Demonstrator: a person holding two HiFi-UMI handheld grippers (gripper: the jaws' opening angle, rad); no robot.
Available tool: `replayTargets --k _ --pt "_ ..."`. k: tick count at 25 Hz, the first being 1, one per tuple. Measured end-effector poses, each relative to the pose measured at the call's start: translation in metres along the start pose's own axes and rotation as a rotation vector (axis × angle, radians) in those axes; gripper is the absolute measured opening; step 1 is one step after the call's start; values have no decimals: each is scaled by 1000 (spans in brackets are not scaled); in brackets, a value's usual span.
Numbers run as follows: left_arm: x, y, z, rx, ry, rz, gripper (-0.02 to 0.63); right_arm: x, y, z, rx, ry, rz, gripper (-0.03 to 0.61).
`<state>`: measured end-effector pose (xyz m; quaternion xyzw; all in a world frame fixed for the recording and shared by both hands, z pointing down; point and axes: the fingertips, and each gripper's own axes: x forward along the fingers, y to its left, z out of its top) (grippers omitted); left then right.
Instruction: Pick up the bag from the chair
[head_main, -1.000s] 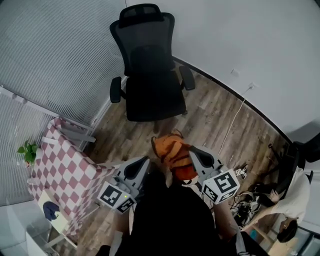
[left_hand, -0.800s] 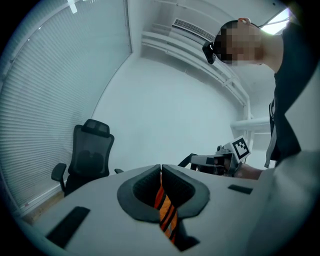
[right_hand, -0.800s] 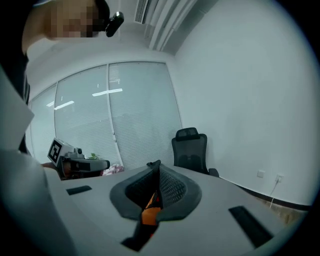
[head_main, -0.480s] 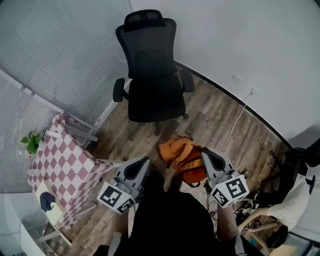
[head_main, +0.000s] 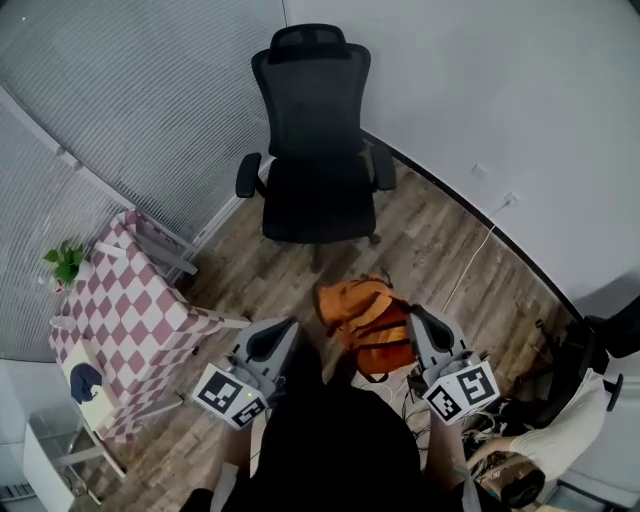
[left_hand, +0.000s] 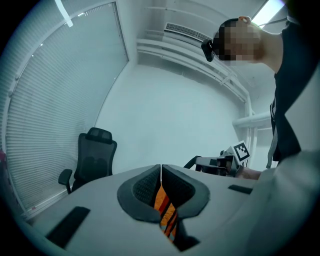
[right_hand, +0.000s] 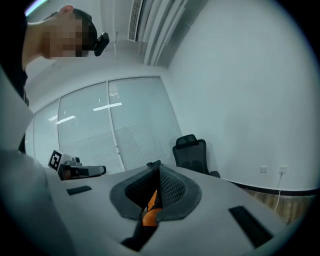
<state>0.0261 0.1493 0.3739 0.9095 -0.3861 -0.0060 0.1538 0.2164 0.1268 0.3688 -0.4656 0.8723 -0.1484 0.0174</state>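
Head view: one black chair (head_main: 318, 150) and one orange bag (head_main: 365, 320), which hangs clear of the seat, over the wood floor (head_main: 450, 250), between two grippers, the left gripper (head_main: 272, 338) and the right gripper (head_main: 422, 328).

Left gripper view: the jaws are pinched together on the bag's striped strap (left_hand: 165, 212).

Right gripper view: the jaws are clamped on orange fabric (right_hand: 149, 202) — the rest of the bag is hidden.

Floor (head_main: 440, 235): grey-brown wood-look planks, running up to the white wall and the blinds. Black mesh office chair (head_main: 318, 190) stands upright on it at 12 o'clock, close to the corner where wall and blinds meet. Small table with a red-and-white checkered cloth (head_main: 130, 300) stands at 9 o'clock, well apart from the chair. A white cord (head_main: 468, 250) lies across the planks at 2 o'clock, running down from a wall outlet. Dark clutter at 4 o'clock, too small to tell.
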Motion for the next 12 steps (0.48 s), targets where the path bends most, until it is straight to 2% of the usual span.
replayTargets --k 12 --pt "-10 -8 -10 -10 10 4 34 -6 19 -8 -31 19 47 21"
